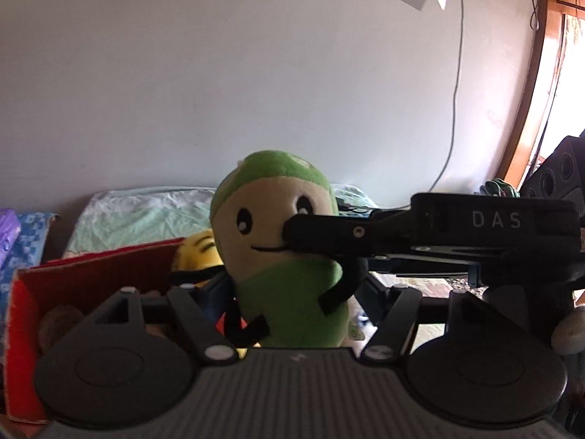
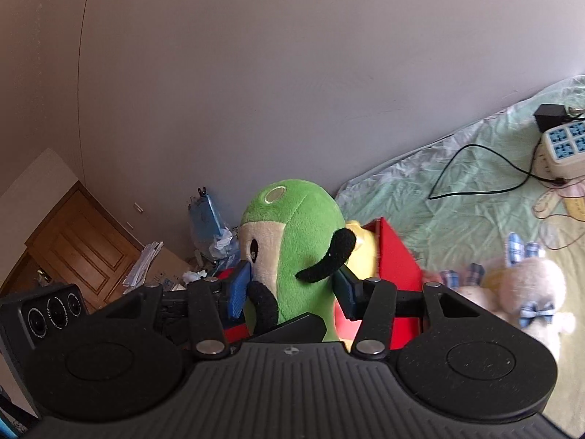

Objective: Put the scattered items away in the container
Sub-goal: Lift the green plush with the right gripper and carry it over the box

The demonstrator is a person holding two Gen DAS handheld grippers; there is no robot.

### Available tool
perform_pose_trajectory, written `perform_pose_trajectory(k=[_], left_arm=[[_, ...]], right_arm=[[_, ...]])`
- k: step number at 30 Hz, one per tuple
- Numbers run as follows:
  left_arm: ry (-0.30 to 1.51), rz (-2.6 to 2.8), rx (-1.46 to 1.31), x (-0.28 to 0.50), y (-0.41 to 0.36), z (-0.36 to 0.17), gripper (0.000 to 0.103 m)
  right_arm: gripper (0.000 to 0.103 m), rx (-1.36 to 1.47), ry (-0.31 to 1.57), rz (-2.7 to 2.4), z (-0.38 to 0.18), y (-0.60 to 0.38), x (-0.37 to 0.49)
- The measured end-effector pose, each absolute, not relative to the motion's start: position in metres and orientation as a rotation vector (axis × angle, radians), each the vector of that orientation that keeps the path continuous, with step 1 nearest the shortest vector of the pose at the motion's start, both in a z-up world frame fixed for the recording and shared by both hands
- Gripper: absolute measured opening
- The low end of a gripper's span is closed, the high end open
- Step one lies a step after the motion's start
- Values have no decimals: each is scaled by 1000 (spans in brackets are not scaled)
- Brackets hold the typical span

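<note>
Green bedsheet (image 2: 457,190) behind upright green plush (image 2: 299,241), face seemingly leftward, both grippers' fingers (image 2: 239,287) pinching it.

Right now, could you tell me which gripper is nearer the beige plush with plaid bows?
Right: the right gripper is just beside the beige plush; the left gripper sits across the green plush, farther off.

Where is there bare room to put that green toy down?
Bare bedsheet lies between the red box and the power strip, crossed only by a black cable. It is crowded near the beige plush and in the box, where a yellow toy sits.
</note>
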State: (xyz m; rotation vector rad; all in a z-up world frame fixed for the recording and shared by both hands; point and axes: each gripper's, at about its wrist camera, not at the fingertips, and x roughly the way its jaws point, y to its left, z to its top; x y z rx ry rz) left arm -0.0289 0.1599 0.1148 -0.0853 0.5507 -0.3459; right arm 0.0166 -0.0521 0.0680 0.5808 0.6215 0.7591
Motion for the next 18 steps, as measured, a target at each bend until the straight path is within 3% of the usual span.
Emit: perform_pose_trajectory(k=[7,18], left_arm=[[594,-235,-57,-21,235,96,69],[871,-248,-34,28,285,33,69]], right_arm=[[52,570,654,787,63,44,26],[52,532,798,663,27,115,41]])
